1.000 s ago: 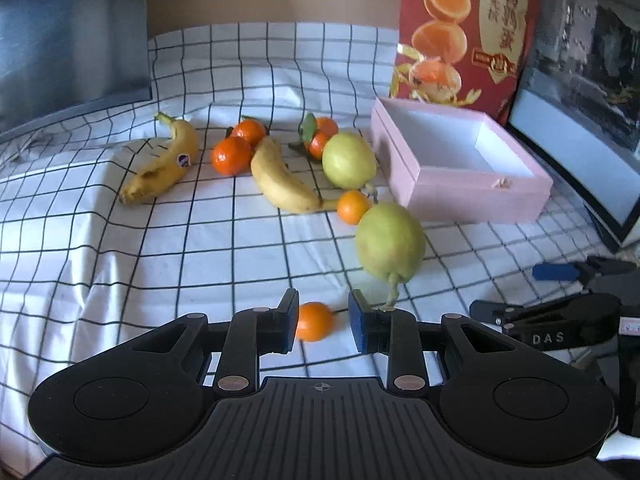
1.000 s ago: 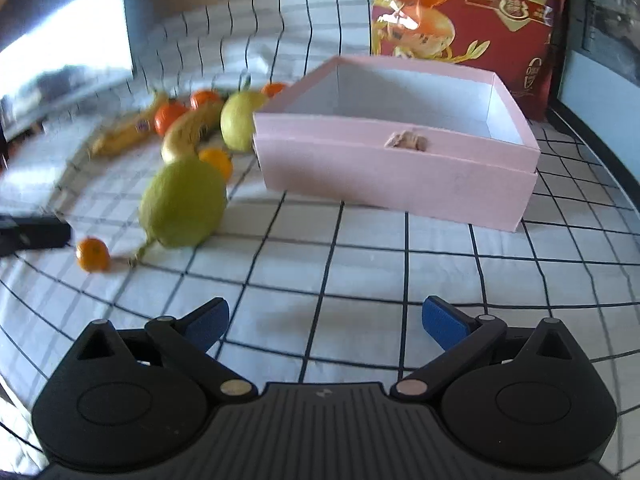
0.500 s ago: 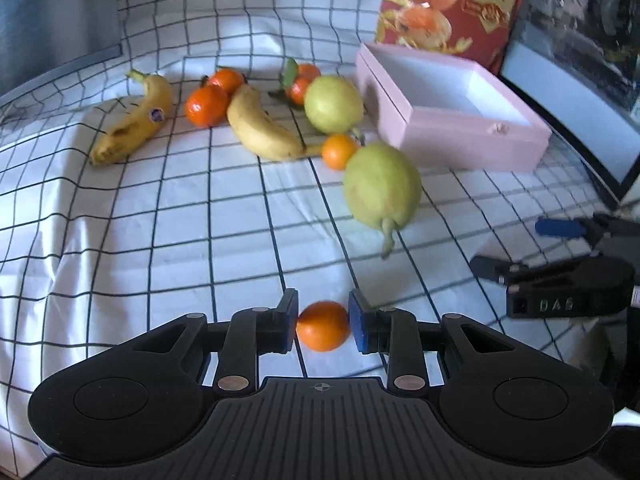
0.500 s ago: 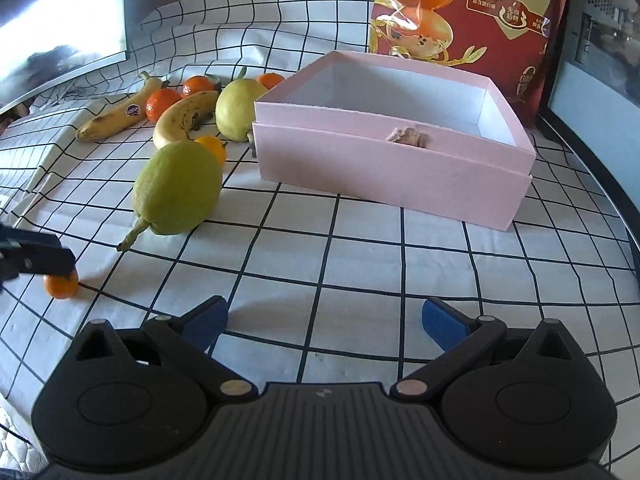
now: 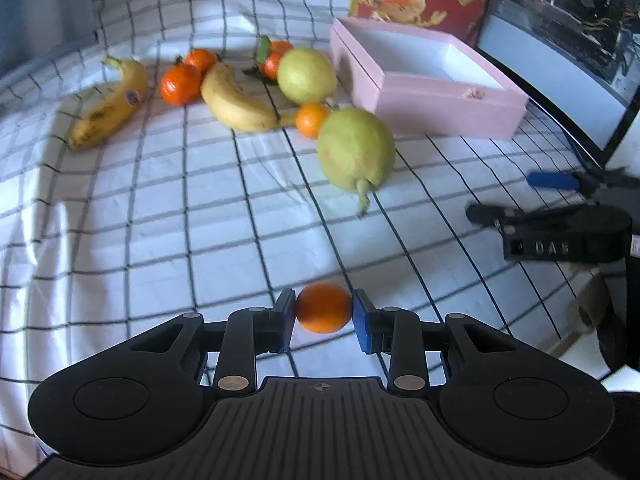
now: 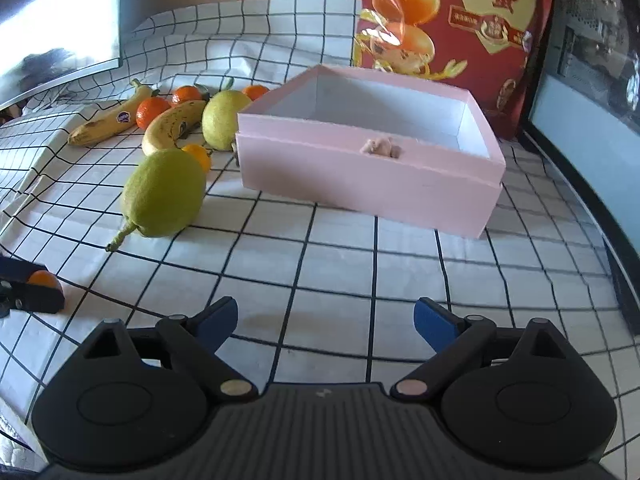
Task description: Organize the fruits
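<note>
Left wrist view: left tongs (image 5: 324, 314) bracket the small orange (image 5: 323, 308), pads seemingly touching; we squeeze gently, then carry toward the pink box (image 5: 440, 110). Right tongs (image 6: 325, 322) released.

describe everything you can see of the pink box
The pink box is a shallow open rectangle that looks like matte card, pink outside and white inside, with nothing in it that shows. A seam runs along its near wall, and a small pinkish tuft or bow sits at the middle of that wall's top edge. It rests flat on the checked cloth, in front of the red snack bag. A yellow-green pear lies right by its left corner; contact is unclear. Neither gripper touches it.
</note>
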A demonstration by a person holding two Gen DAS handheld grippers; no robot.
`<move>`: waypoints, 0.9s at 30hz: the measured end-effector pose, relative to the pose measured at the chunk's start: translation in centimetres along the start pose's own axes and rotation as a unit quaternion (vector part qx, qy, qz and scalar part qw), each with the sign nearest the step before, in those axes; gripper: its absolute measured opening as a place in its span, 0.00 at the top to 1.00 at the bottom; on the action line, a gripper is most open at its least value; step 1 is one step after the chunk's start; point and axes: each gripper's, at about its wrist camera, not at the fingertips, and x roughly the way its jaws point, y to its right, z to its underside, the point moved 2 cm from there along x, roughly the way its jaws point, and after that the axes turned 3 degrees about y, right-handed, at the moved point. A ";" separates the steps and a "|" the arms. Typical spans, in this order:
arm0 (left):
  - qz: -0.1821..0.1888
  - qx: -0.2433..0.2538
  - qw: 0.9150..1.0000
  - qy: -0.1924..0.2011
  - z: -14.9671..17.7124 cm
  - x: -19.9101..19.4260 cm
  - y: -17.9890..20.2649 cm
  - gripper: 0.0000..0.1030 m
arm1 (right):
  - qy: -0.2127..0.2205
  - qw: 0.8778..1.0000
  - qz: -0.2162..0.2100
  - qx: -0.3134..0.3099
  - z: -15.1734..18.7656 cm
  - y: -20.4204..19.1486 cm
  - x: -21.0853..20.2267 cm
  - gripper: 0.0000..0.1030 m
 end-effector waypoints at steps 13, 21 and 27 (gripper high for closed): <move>-0.025 -0.133 0.990 0.031 -3.0 -2.2 -6.1 0.67 | 0.035 0.994 -0.099 -0.013 -11.5 -4.7 1.4 0.13; -0.044 -0.167 0.984 0.034 -3.8 -3.5 -9.1 0.67 | 0.011 0.978 -0.159 -0.138 -19.9 -15.0 10.4 0.36; -0.039 -0.188 0.981 0.023 -3.4 -3.2 -9.9 0.67 | -0.027 0.968 -0.129 -0.212 -20.8 -20.6 16.7 0.47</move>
